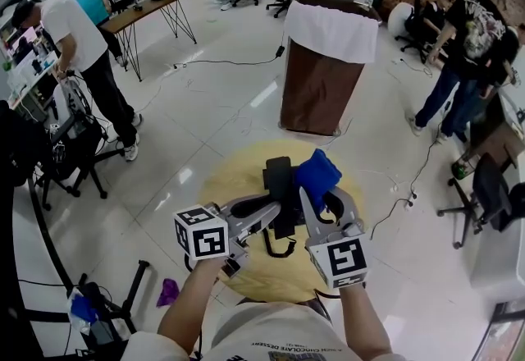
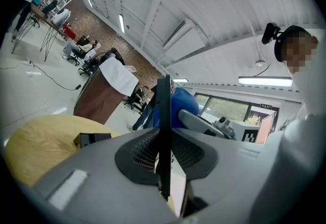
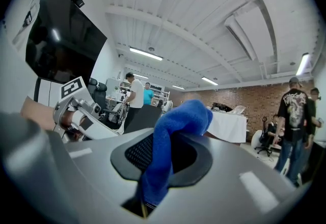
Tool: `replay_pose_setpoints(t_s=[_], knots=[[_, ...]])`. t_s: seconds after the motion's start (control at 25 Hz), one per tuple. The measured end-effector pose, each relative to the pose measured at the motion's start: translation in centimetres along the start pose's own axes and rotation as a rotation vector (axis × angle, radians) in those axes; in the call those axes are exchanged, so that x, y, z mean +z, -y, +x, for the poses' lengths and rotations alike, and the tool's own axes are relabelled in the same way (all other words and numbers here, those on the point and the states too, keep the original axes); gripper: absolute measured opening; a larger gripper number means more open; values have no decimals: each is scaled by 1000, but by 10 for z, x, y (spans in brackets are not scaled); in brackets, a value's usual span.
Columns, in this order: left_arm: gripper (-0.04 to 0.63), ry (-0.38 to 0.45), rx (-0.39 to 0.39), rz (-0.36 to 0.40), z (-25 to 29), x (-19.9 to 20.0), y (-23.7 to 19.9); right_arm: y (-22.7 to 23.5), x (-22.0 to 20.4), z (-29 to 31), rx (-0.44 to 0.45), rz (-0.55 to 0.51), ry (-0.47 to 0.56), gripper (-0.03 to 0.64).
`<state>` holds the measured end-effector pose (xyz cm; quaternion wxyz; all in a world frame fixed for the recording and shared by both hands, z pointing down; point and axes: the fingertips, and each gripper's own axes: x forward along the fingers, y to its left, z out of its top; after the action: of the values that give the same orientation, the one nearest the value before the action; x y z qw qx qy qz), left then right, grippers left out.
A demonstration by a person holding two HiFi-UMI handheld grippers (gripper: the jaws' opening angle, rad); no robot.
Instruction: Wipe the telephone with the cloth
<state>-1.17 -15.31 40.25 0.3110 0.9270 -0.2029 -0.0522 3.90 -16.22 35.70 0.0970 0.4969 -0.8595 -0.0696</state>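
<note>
Black telephone pinched in left claw; bunched blue cloth clamped in right claw.

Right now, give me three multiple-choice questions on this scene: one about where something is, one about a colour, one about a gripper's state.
1. Where is the cloth?
A. in a bucket
B. between the right gripper's jaws
C. in a bare hand

2. What colour is the cloth?
A. yellow
B. blue
C. green

3. How does the left gripper stand?
A. open and empty
B. shut on the cloth
C. shut on the black telephone

Answers:
1 B: the right gripper view shows the cloth pinched between that gripper's jaws and folding over them.
2 B: it shows plainly blue in the head view and the right gripper view.
3 C: the left gripper view shows the telephone edge-on, clamped between the two pads.
</note>
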Motion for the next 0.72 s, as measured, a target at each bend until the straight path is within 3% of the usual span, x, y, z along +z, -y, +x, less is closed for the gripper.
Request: replay_pose_setpoints(t_s=[0.72], knots=[[63, 34, 3, -7, 0, 15, -5, -23, -41, -22, 32, 63, -70, 63]])
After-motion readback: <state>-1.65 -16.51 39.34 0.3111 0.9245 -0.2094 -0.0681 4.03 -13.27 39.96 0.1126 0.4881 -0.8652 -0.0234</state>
